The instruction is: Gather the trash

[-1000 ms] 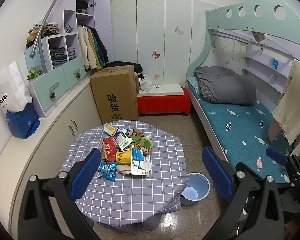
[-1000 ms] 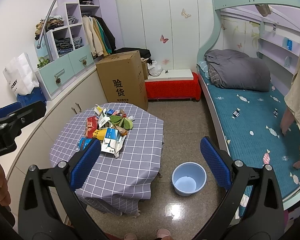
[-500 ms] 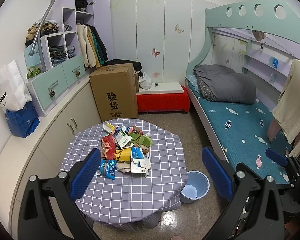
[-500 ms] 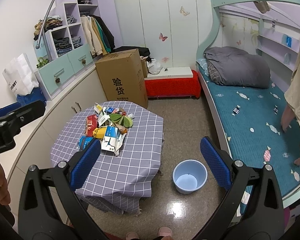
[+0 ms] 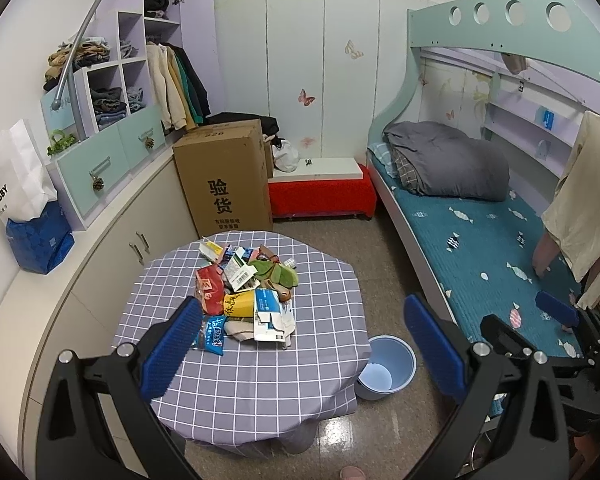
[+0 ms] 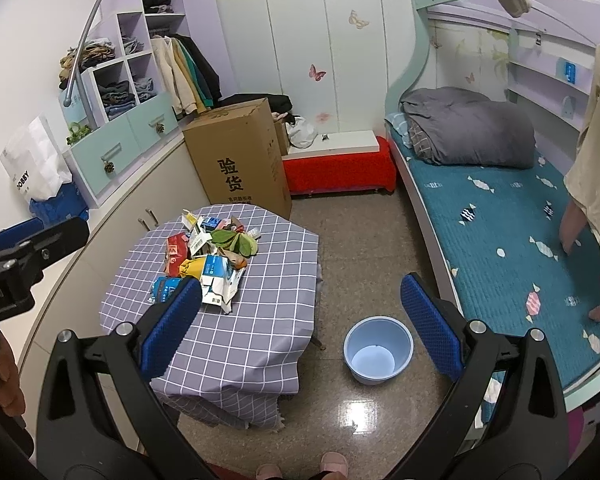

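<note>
Trash pile (image 5: 246,298) on checked table (image 5: 260,376), blue bucket (image 6: 378,354) right; left gripper (image 5: 300,354) and right gripper (image 6: 300,330) both spread, empty

A loose trash pile (image 5: 246,296) of wrappers and cartons lies on the checked table; the empty blue bucket (image 6: 378,354) stands at its 4 o'clock.
</note>
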The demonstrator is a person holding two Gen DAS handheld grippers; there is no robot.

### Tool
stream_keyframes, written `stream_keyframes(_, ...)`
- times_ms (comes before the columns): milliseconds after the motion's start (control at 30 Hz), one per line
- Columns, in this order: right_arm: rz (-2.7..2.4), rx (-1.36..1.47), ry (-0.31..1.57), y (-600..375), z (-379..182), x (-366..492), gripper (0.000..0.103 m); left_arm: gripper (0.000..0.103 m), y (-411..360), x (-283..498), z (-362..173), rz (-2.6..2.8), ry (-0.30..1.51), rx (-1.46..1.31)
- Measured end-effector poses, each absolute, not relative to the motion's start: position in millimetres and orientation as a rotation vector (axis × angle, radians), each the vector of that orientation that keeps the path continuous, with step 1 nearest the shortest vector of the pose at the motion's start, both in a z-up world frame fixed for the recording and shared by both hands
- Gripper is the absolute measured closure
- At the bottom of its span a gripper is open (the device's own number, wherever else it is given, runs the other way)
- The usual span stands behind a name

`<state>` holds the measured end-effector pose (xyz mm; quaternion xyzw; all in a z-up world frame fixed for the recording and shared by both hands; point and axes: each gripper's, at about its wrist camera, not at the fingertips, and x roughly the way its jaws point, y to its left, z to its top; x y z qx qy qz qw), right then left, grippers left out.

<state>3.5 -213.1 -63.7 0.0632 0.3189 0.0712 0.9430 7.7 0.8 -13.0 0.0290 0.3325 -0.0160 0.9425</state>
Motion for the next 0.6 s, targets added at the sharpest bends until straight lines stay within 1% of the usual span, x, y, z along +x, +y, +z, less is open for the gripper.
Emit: stream_keyframes(600,0.158,0.193,0.704,-256.2,-79.0,24.2,0.006,0.004,-32.9,30.3,-29.1,-0.018,0.747,0.085)
